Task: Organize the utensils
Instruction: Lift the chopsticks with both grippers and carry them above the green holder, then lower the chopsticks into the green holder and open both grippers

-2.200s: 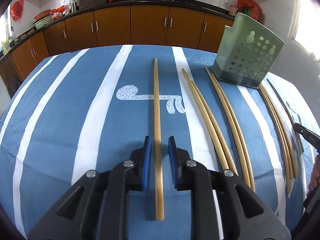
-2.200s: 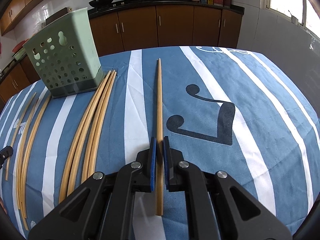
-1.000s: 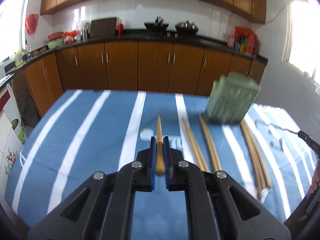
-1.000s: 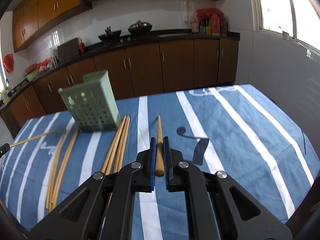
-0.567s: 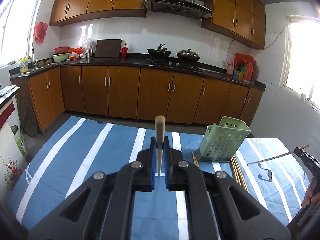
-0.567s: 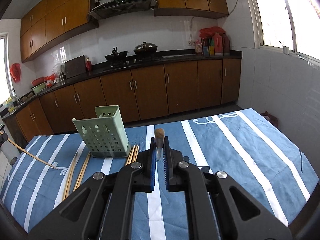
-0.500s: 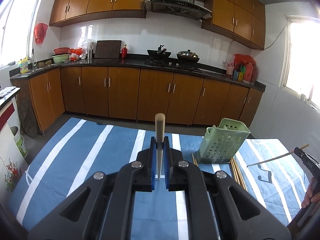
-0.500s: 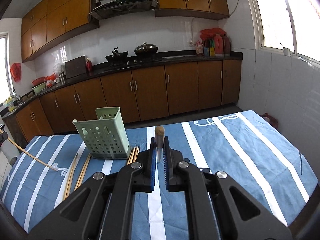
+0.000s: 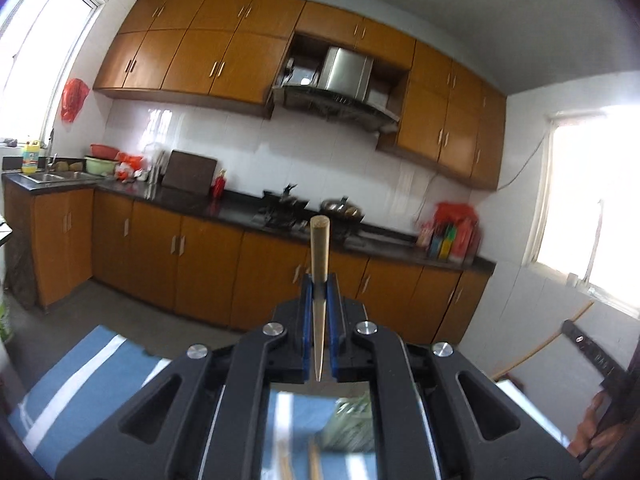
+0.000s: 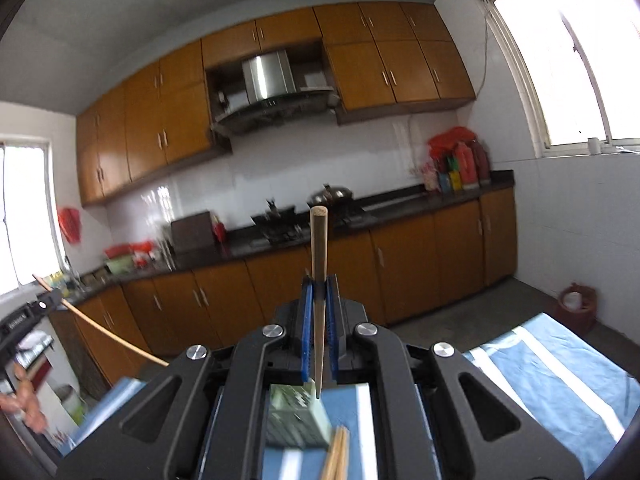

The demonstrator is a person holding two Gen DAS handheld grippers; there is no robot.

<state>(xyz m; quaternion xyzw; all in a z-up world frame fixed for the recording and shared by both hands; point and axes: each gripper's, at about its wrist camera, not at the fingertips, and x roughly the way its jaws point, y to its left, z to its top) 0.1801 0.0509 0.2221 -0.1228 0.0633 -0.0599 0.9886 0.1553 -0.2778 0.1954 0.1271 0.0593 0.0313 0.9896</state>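
My left gripper (image 9: 319, 286) is shut on a long wooden chopstick (image 9: 319, 252) that points forward along its fingers, high above the table. In the right wrist view my right gripper (image 10: 319, 286) is likewise shut on a second wooden chopstick (image 10: 319, 248). The green perforated utensil holder (image 10: 298, 420) shows low between the right gripper's arms, on the blue striped tablecloth (image 10: 552, 376), with more chopsticks (image 10: 338, 456) lying beside it. In the left wrist view the holder (image 9: 348, 426) is a blurred green patch below the gripper. Each view catches the other gripper and its stick at the edge.
Brown kitchen cabinets (image 9: 208, 276) and a dark counter with pans run along the far wall. A window (image 10: 560, 60) is at the right. A person's hand (image 9: 596, 432) holds the right gripper's handle at the left view's edge.
Both grippers closed on one chopstick each, then rose well above the table and tilted up toward level. The table and holder dropped to the bottom of both views.
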